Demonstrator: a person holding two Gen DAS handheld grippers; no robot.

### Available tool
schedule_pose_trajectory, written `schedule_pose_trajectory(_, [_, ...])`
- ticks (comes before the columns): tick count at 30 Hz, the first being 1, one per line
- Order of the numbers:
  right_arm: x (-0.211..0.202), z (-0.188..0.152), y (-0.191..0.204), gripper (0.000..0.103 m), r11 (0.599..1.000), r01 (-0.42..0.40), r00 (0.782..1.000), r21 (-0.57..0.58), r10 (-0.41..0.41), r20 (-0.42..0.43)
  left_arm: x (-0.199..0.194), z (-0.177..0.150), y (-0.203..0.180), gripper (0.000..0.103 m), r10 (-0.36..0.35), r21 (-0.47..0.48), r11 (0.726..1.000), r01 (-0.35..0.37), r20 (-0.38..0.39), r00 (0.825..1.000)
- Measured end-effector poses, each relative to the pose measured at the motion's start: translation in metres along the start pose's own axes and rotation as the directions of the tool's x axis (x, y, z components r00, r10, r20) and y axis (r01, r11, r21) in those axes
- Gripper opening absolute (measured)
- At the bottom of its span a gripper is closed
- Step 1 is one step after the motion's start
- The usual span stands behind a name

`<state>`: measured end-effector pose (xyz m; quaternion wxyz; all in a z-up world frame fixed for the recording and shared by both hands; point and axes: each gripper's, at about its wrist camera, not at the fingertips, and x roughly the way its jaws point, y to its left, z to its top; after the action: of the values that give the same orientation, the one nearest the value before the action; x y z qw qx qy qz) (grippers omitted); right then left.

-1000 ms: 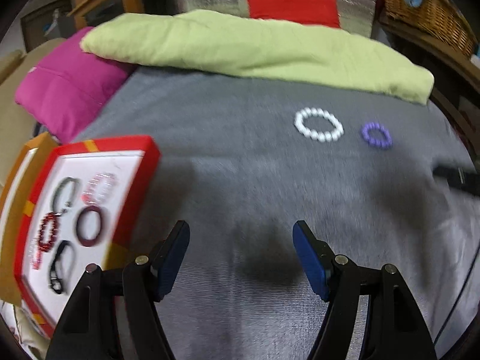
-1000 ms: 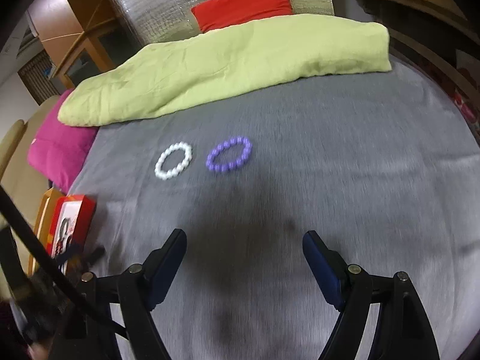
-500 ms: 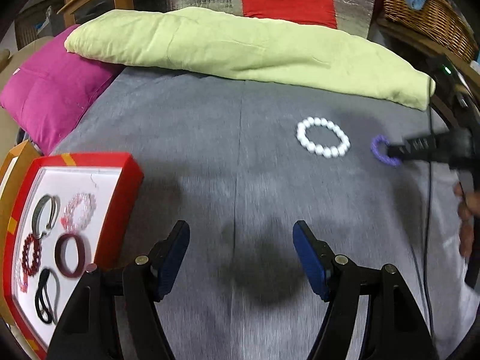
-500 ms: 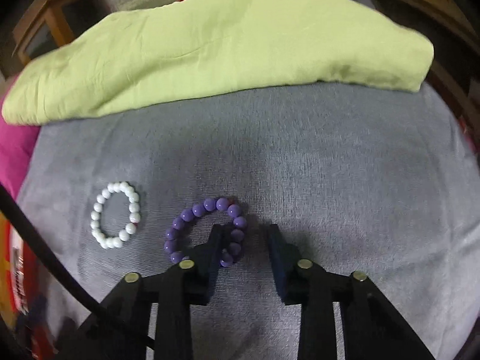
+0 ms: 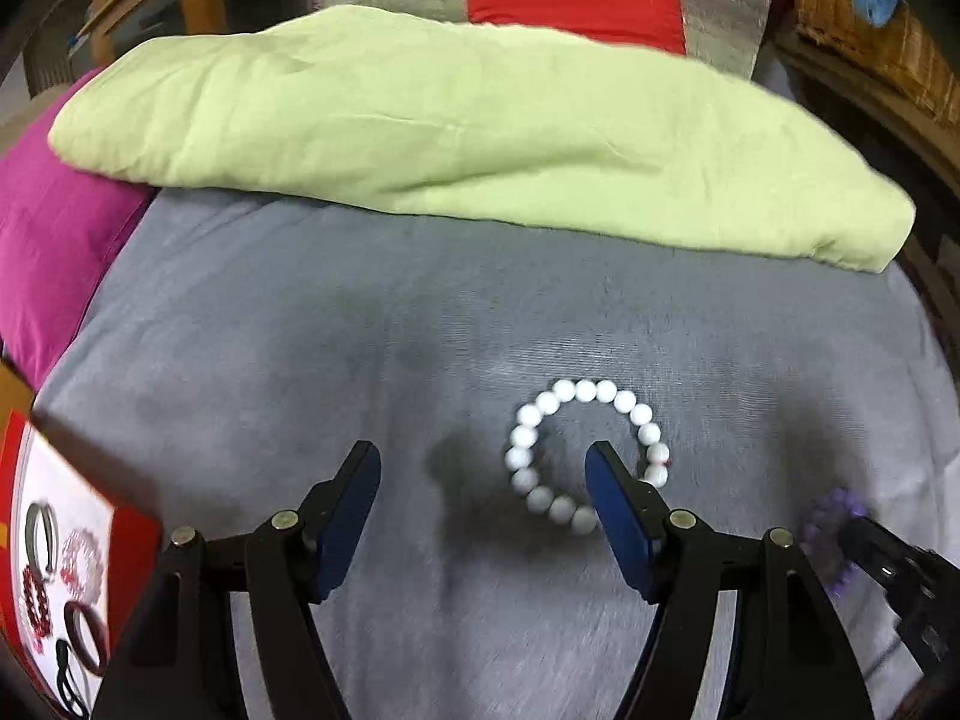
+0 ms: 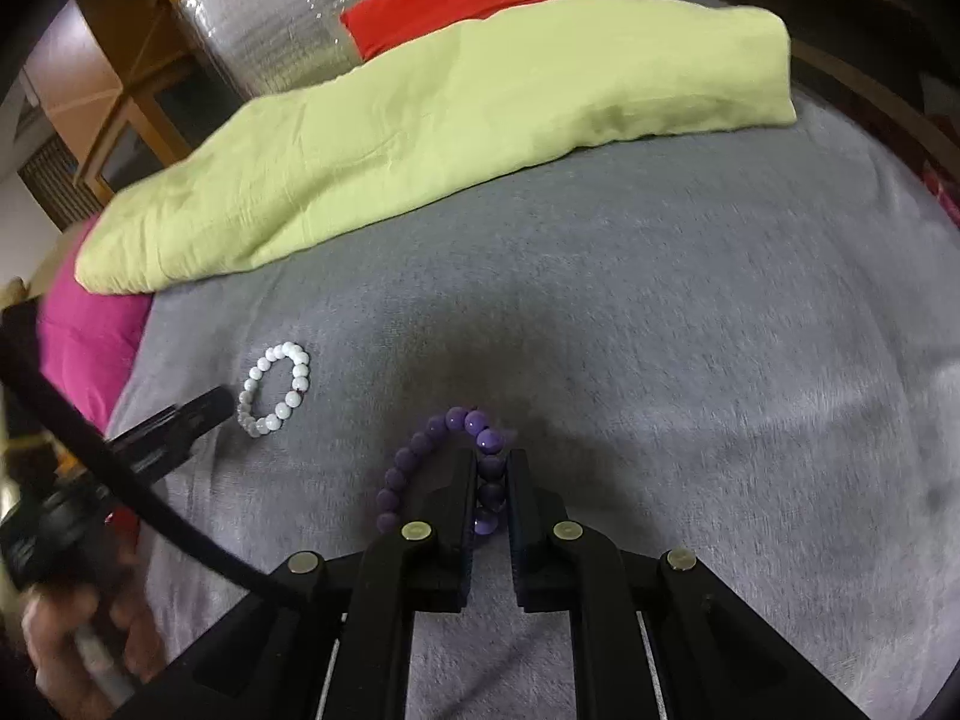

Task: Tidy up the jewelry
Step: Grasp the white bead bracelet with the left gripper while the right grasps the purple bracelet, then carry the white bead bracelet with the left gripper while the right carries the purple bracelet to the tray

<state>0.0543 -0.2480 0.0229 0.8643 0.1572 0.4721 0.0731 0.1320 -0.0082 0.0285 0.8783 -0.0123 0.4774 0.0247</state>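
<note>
My right gripper (image 6: 492, 483) had just closed its fingers on the purple bracelet (image 6: 420, 468); my left gripper (image 5: 483, 474) stood wide, one finger inside the white bracelet (image 5: 585, 453).

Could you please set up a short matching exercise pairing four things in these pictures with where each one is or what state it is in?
Things:
1. purple bracelet
2. white bracelet
3. left gripper
4. red tray

States:
A. holds several bracelets
B. pinched in the right gripper
C. open, one finger inside a bead ring
D. lying flat on the grey cover

Pairs: 1-B, 2-D, 3-C, 4-A
</note>
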Motion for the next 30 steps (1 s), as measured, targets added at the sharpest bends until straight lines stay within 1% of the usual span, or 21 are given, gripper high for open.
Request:
schedule_pose_trajectory(1, [-0.002,0.001,-0.001,0.010,1.000,-0.013,1.000,0.005,0.013,0.004,0.006,0.000,-0.003,0.057,0.004,0.009,1.000,-0.003,-0.017,1.000])
schedule_pose_trajectory(2, [-0.002,0.001,0.000,0.010,1.000,-0.022,1.000,0.002,0.022,0.011,0.014,-0.001,-0.007,0.050,0.004,0.023,1.000,-0.003,-0.043,0.999])
schedule_pose_trajectory(3, [-0.004,0.002,0.000,0.010,1.000,-0.027,1.000,-0.001,0.027,0.013,0.014,-0.003,-0.009,0.044,0.008,0.032,0.999,-0.007,-0.026,1.000])
schedule_pose_trajectory(4, [-0.003,0.002,0.000,0.010,0.999,-0.037,0.999,-0.003,0.037,0.012,0.013,-0.003,-0.012,0.018,0.018,0.049,0.999,-0.018,-0.009,1.000])
schedule_pose_trajectory(5, [0.000,0.002,0.000,0.010,0.999,-0.047,0.999,0.004,0.047,0.007,0.012,-0.004,-0.016,0.010,0.030,0.075,0.997,-0.029,-0.014,0.999])
schedule_pose_trajectory(6, [0.004,0.004,0.000,0.010,0.999,-0.053,0.999,0.008,0.053,0.002,0.010,-0.005,-0.018,0.009,0.036,0.081,0.996,-0.035,-0.011,0.999])
schedule_pose_trajectory(9, [0.004,0.003,-0.002,0.010,0.997,-0.070,0.998,0.023,0.070,0.003,-0.002,-0.014,-0.016,0.009,0.013,0.091,0.996,-0.013,-0.004,1.000])
schedule_pose_trajectory(13, [-0.010,0.002,0.001,0.010,0.996,-0.085,0.996,0.025,0.084,0.038,-0.028,-0.036,-0.012,0.009,0.015,0.106,0.994,-0.018,0.030,0.999])
schedule_pose_trajectory(17, [-0.024,-0.017,0.009,0.010,0.994,-0.100,0.994,0.035,0.099,0.045,-0.060,-0.056,-0.009,0.009,0.015,0.110,0.994,-0.023,0.068,0.998])
schedule_pose_trajectory(22, [-0.043,-0.042,0.021,0.010,0.994,-0.102,0.994,0.029,0.101,0.038,-0.097,-0.076,-0.007,0.009,-0.011,0.104,0.995,0.001,0.095,0.995])
schedule_pose_trajectory(26, [-0.067,-0.051,0.039,0.010,0.995,-0.102,0.993,-0.005,0.102,0.059,-0.124,-0.090,-0.005,0.009,-0.027,0.099,0.995,0.015,0.117,0.993])
schedule_pose_trajectory(30, [-0.088,-0.058,0.059,0.010,0.994,-0.105,0.991,-0.041,0.108,0.079,-0.142,-0.099,0.004,0.009,-0.037,0.086,0.996,0.025,0.135,0.990])
